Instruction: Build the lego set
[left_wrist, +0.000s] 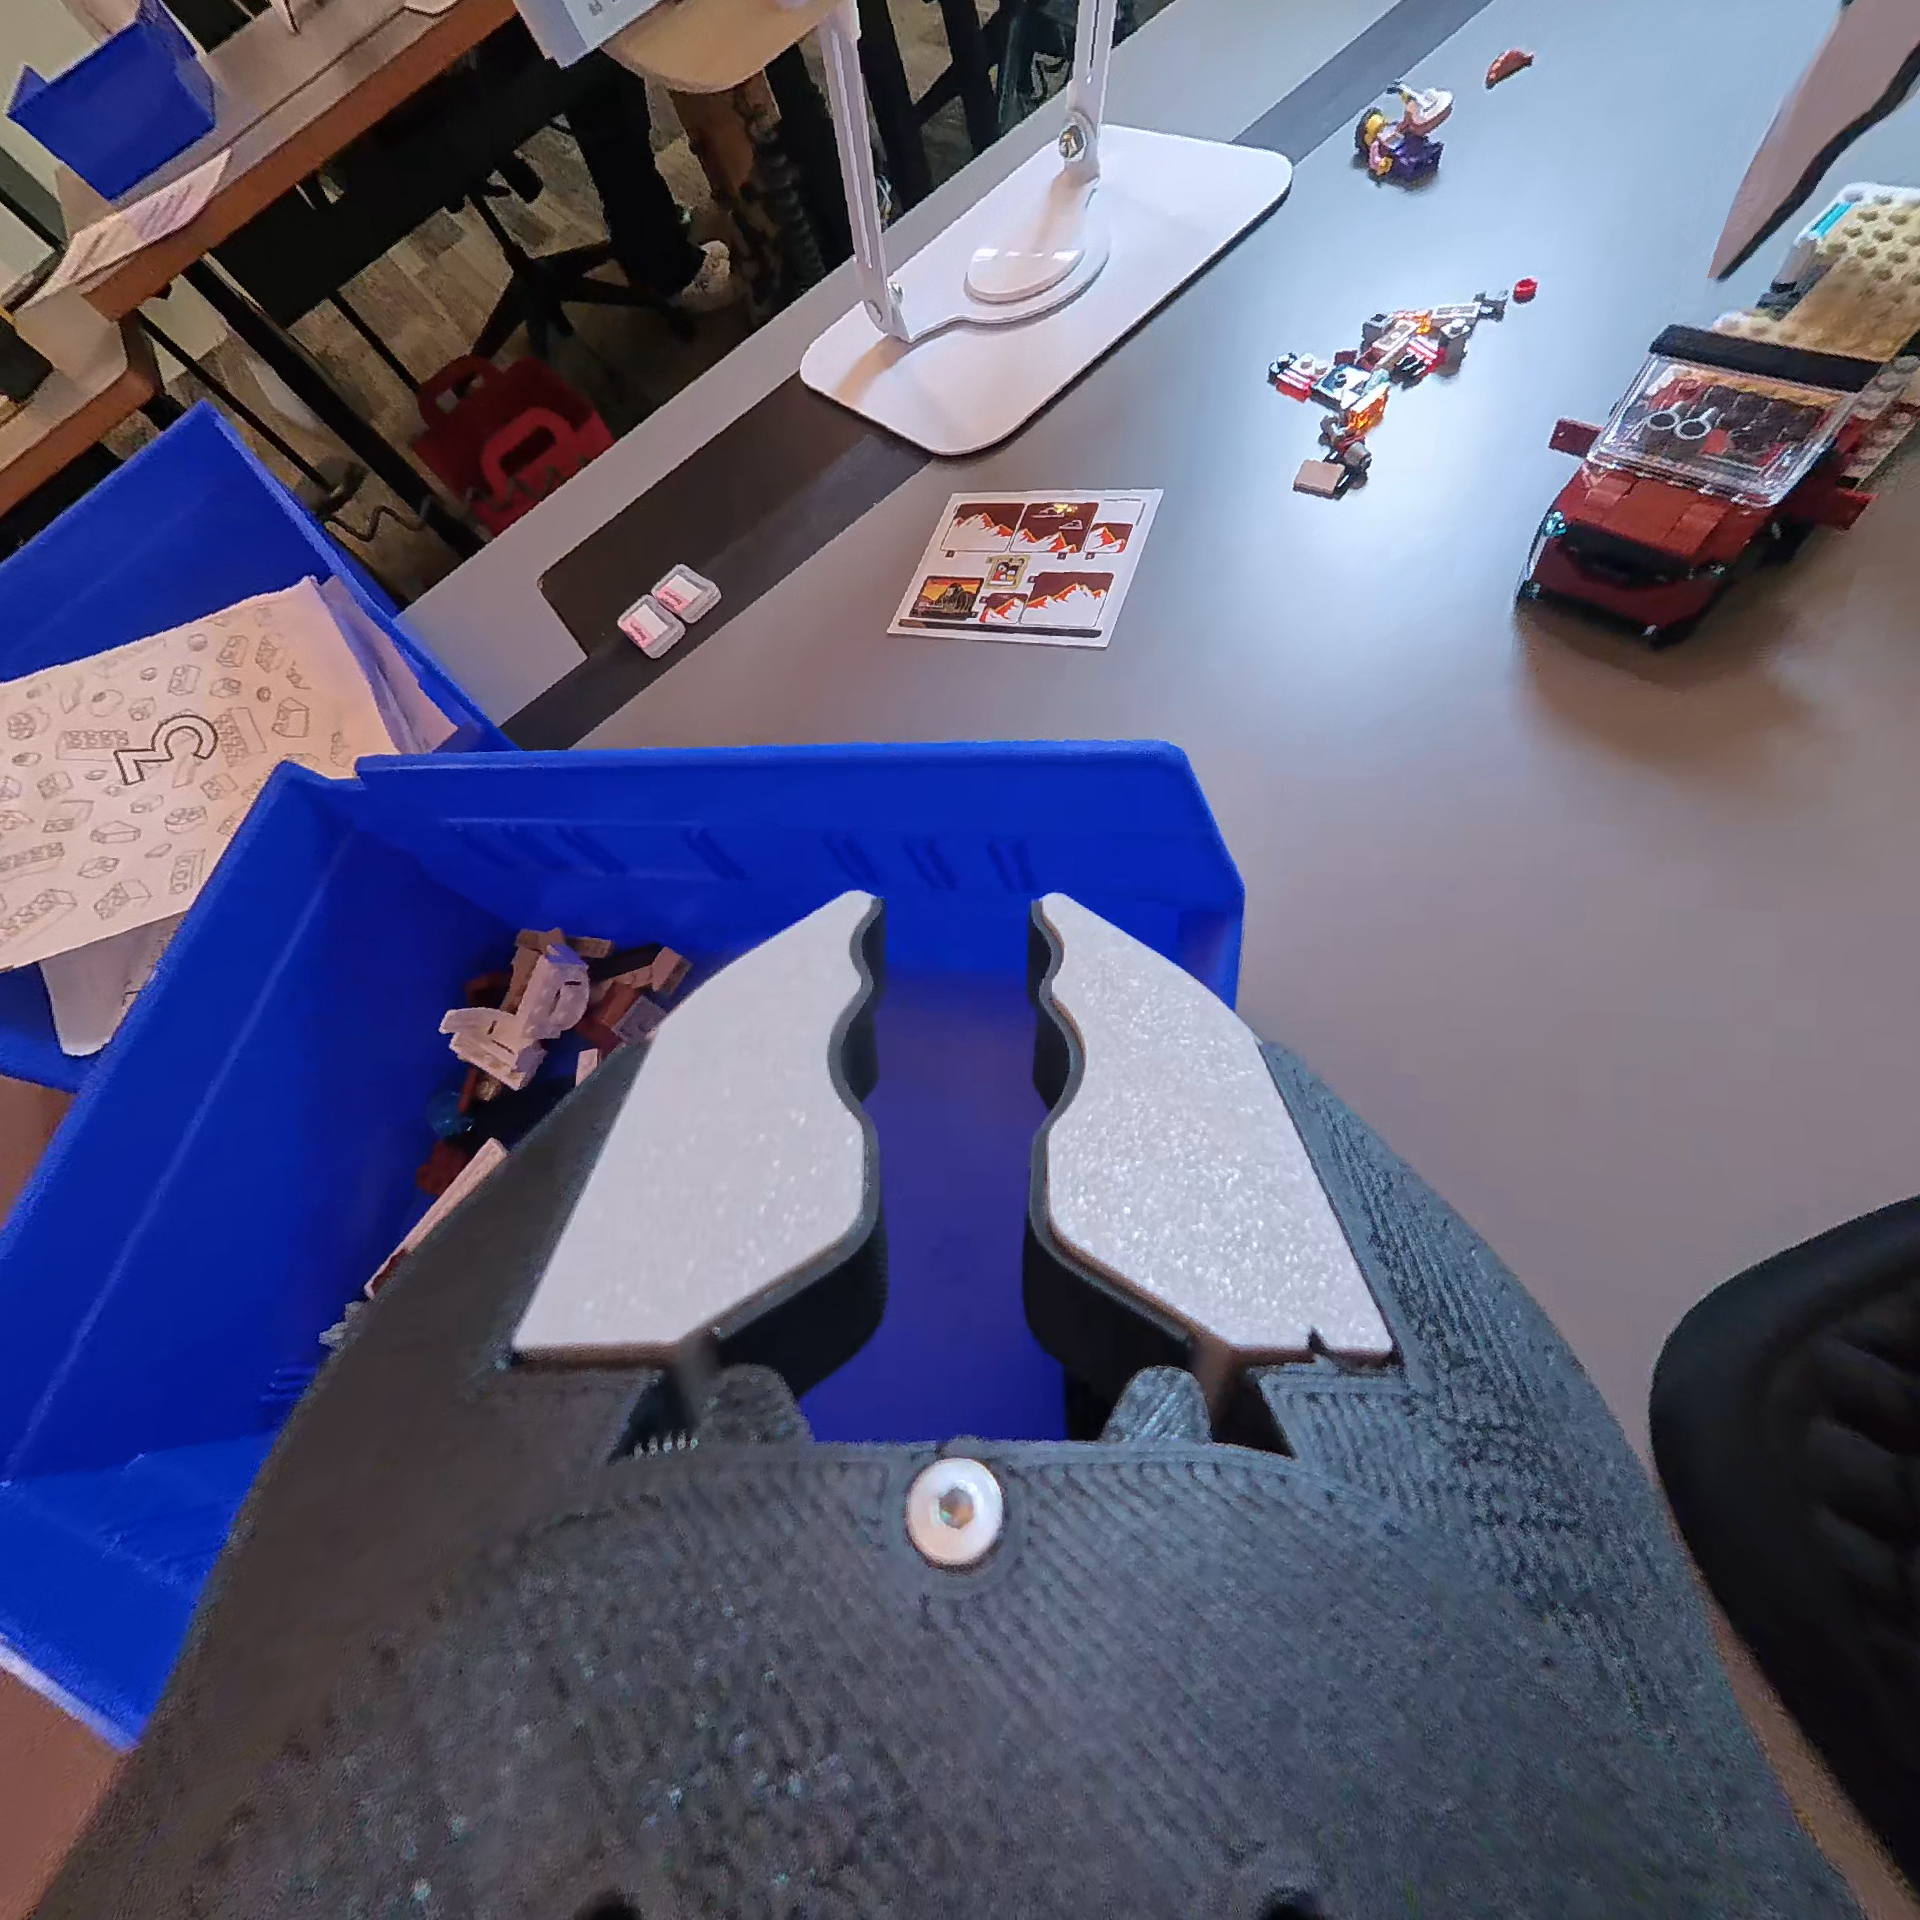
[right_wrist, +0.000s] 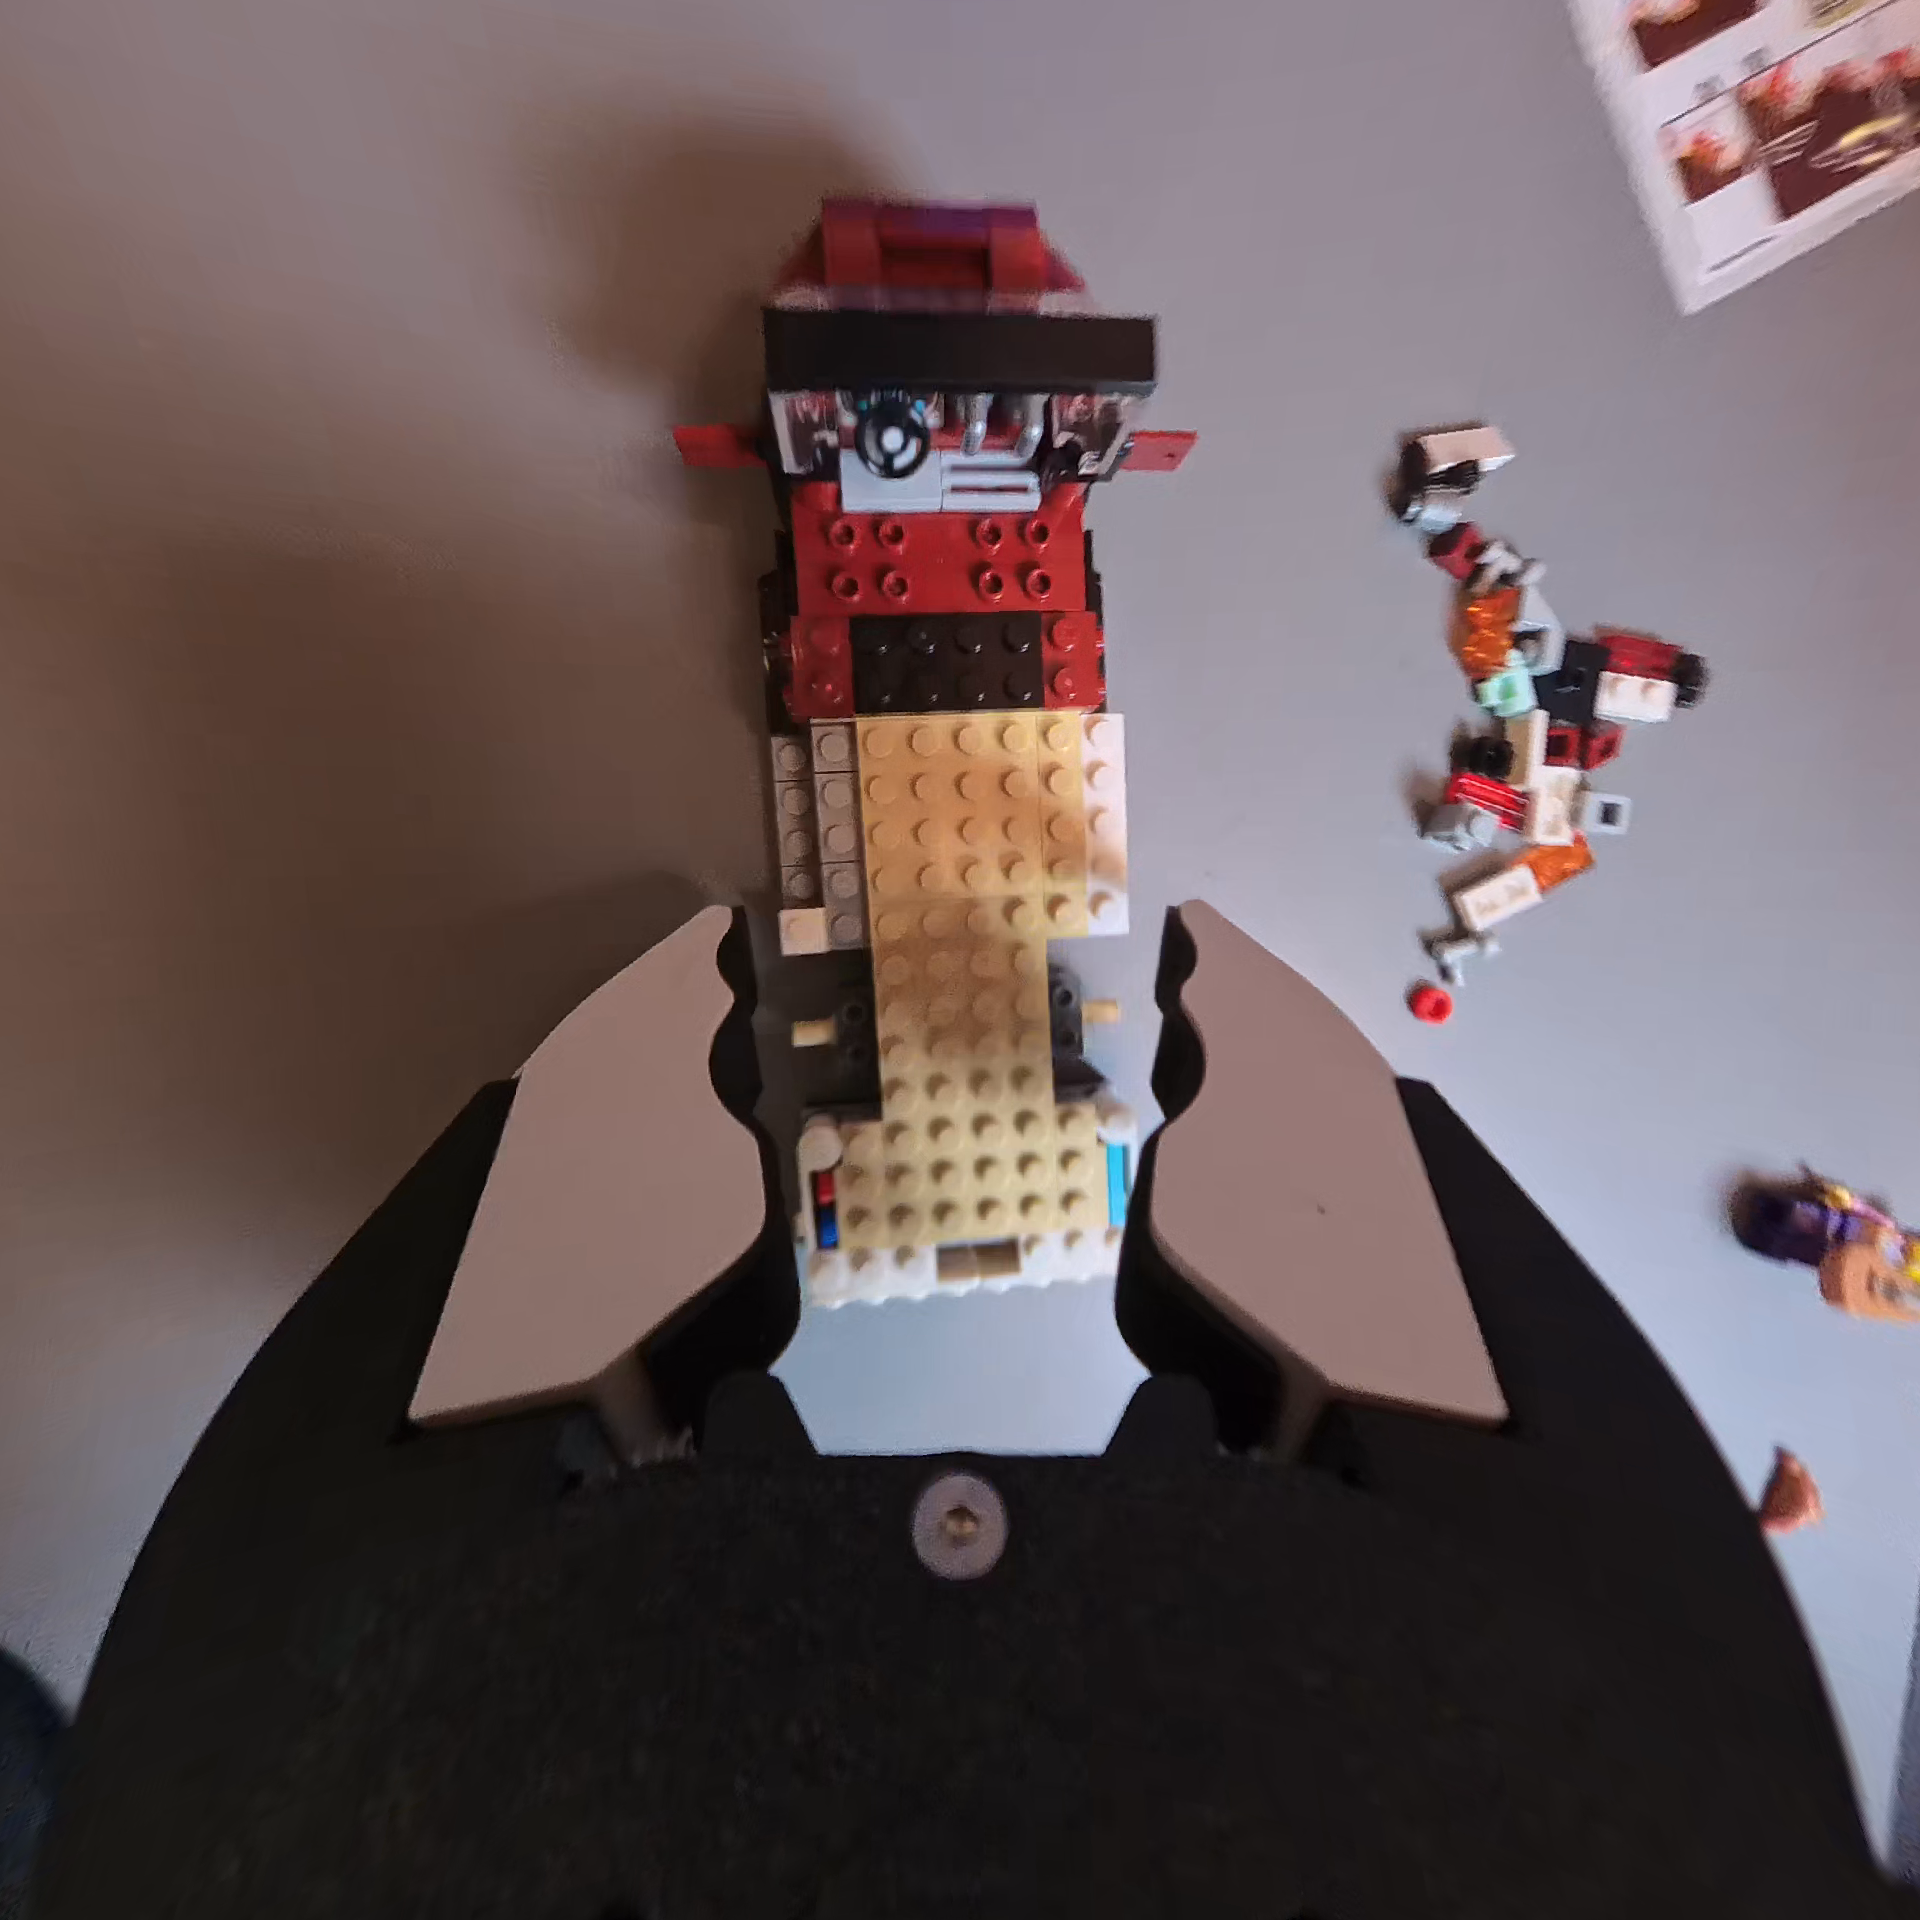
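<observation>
I seem to be working in an office-like workroom: long grey table (left_wrist: 1351, 831), white lamp base (left_wrist: 1049, 281), blue parts bins (left_wrist: 208, 1195), more desks upper left.

**A:** What were the surfaces like?

**B:** The table (left_wrist: 1351, 935) was smooth, with a soft sheen. The blue bin (left_wrist: 727, 821) was glossy moulded plastic, holding small plastic bricks (left_wrist: 530, 1018). The left gripper (left_wrist: 956, 914) had a rough, ridged black plastic body, grainy matt grey finger plates and a shiny metal screw.

**A:** And elsewhere?

**B:** The brick-built truck (right_wrist: 956, 831) was hard studded plastic, with a clear glossy windscreen. The sticker sheet (left_wrist: 1029, 566) looked like glossy paper.
</observation>
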